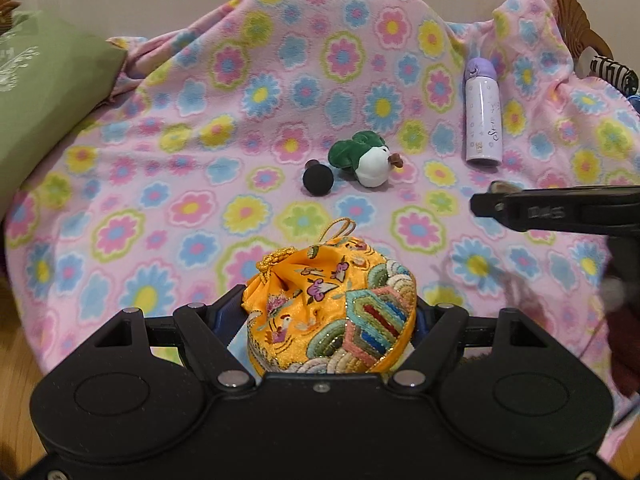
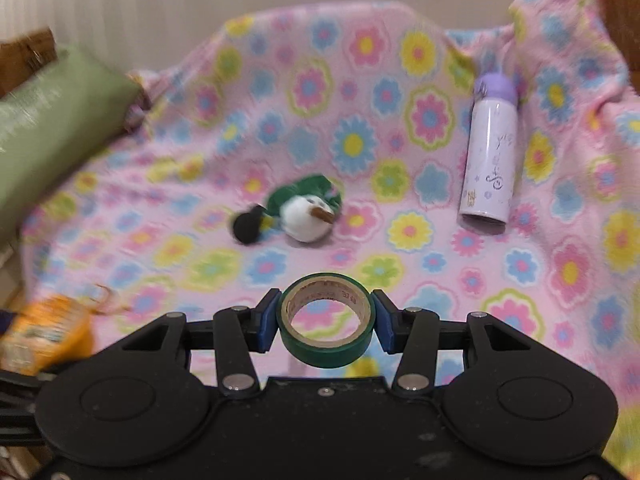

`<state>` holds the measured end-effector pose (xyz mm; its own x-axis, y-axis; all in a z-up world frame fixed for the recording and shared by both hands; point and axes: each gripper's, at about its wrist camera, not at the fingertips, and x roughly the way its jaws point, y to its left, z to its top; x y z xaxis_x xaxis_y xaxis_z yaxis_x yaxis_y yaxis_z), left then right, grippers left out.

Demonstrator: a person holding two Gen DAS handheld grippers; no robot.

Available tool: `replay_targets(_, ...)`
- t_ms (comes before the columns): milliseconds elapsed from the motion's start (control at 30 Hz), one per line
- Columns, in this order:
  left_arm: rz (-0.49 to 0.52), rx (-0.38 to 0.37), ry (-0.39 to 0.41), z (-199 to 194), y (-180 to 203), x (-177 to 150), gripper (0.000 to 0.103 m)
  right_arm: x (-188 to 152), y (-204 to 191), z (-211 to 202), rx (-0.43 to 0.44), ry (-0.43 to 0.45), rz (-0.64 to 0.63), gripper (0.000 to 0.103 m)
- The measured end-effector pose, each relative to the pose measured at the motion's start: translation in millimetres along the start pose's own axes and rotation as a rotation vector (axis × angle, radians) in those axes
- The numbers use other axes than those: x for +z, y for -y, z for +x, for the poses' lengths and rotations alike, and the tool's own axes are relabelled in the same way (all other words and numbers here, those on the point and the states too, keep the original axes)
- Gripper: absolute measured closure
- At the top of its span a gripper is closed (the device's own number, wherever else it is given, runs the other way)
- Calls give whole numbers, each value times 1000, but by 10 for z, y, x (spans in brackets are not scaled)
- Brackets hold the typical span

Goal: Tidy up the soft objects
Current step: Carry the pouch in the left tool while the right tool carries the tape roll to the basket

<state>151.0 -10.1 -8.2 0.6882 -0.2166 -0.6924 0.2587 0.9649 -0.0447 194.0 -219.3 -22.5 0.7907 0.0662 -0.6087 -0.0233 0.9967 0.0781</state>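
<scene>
Pinching a yellow-orange embroidered silk drawstring pouch [image 1: 328,312] between its blue-padded jaws, the left gripper [image 1: 326,322] holds it above a pink fleece blanket printed with flowers [image 1: 192,168]; the pouch's gold cord loops up from its gathered neck. The right gripper [image 2: 325,322] has its jaws pressed against the two sides of a roll of green tape with a tan cardboard core [image 2: 327,326], which sits level between the blue pads with its hole facing up and forward.

On the blanket, near the middle, a small white plush toy with a green hood and a brown beak [image 1: 370,160] lies on its side, and a black round-headed knob with a short brown stem [image 1: 318,178] rests just beside it. A lilac-and-white metal bottle with a purple cap [image 1: 482,114] lies farther right, apart from both. A green cushion with pale embroidery [image 1: 48,96] leans at the left edge of the blanket. In the right wrist view the pouch shows blurred at lower left.
</scene>
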Motion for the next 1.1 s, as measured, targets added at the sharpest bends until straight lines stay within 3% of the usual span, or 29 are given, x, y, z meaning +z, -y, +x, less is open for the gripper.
replay_targets(200,-17,17,-16,-312,88,-128,30,-241,-248,-627,20,-4,77,56)
replay_targets(467,-12,18,-16,-708,215,-315,30,-849,-410,-1221,4,-54,219,56)
replay_targets(700,-37,-14,-42,-878,268,-465,30,-1167,-413,-1542,20,-79,287,56)
replay_targets(1100,-83,7,-113,-793,206,-696,30,-1359,-553,-1684,-6,-103,239,55)
